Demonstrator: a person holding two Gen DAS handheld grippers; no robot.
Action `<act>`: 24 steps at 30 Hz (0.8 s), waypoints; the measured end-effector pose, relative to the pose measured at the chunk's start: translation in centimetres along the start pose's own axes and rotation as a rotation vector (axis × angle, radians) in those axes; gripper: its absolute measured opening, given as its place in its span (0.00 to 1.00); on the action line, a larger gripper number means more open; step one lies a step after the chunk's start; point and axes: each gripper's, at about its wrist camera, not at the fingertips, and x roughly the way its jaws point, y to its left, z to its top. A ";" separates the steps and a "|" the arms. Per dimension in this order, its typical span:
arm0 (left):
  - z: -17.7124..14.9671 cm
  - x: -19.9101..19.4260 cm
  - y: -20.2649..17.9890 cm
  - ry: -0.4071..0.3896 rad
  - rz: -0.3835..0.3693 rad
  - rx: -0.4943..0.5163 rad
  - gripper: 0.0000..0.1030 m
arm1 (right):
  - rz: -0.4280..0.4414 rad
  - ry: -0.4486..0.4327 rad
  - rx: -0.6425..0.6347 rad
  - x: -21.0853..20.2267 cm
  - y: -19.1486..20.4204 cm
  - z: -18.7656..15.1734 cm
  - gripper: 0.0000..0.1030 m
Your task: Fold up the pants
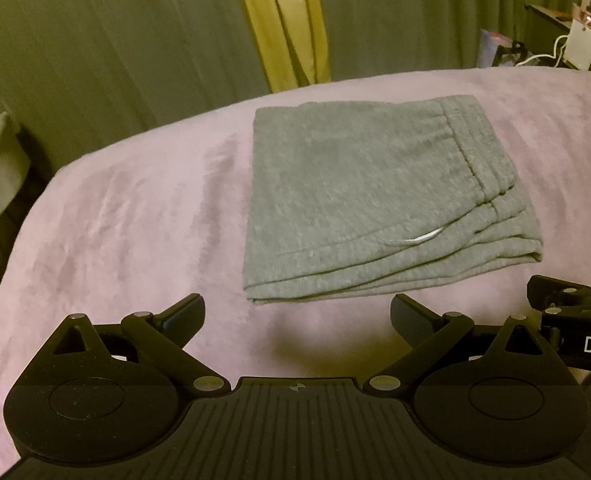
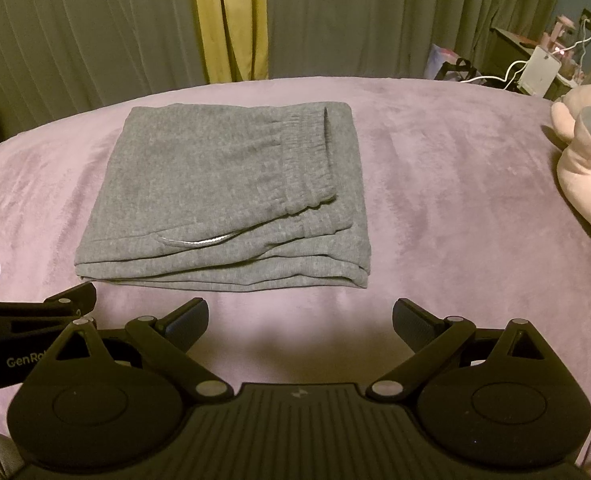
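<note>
The grey knitted sweatpants (image 2: pixel 223 200) lie already folded into a thick, squarish stack in the middle of the mauve plush bedspread (image 2: pixel 455 200), just ahead of both your tools. Your left gripper (image 1: pixel 297 320) and your right gripper (image 2: pixel 300 322) both hang with jaws spread wide, holding nothing, a little short of the stack's near edge.

Expect this fabric to be soft, limp and fairly light; it looks fleecy enough not to slip, but the layers will likely slide apart if you pinch only the top one. If you need another fold or a tidy-up, take hold at the two near corners, biting through all the layers at once. The elastic waistband (image 2: pixel 307 152) on the right side is the thickest, firmest part.
</note>
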 end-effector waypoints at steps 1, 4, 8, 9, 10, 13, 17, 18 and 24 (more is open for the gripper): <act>0.0 0.0 -0.1 0.000 0.001 0.002 0.99 | -0.001 0.000 0.000 0.0 0.0 0.0 0.96; 0.0 0.0 -0.2 -0.003 0.002 0.007 0.99 | -0.001 0.001 -0.001 0.0 0.0 0.0 0.96; 0.0 0.0 -0.3 -0.003 -0.002 0.007 0.99 | -0.001 0.000 -0.004 0.1 0.0 0.0 0.96; 0.0 0.1 -0.3 -0.002 -0.002 0.007 0.99 | -0.002 0.000 -0.006 0.1 0.0 0.0 0.96; 0.0 0.1 -0.3 -0.001 -0.002 0.007 0.99 | -0.003 0.000 -0.007 0.1 -0.1 -0.1 0.96; 0.0 0.1 -0.3 0.000 -0.002 0.007 0.99 | -0.005 0.000 -0.009 0.1 -0.1 -0.1 0.96; 0.1 0.2 -0.3 0.007 -0.007 -0.002 0.99 | -0.005 0.002 -0.008 0.2 0.0 -0.1 0.96; 0.1 0.2 -0.3 0.008 -0.009 -0.003 0.99 | -0.006 0.002 -0.010 0.2 0.0 -0.1 0.96; 0.0 0.3 -0.4 0.008 -0.003 0.000 0.99 | -0.005 0.004 -0.012 0.3 0.1 -0.1 0.96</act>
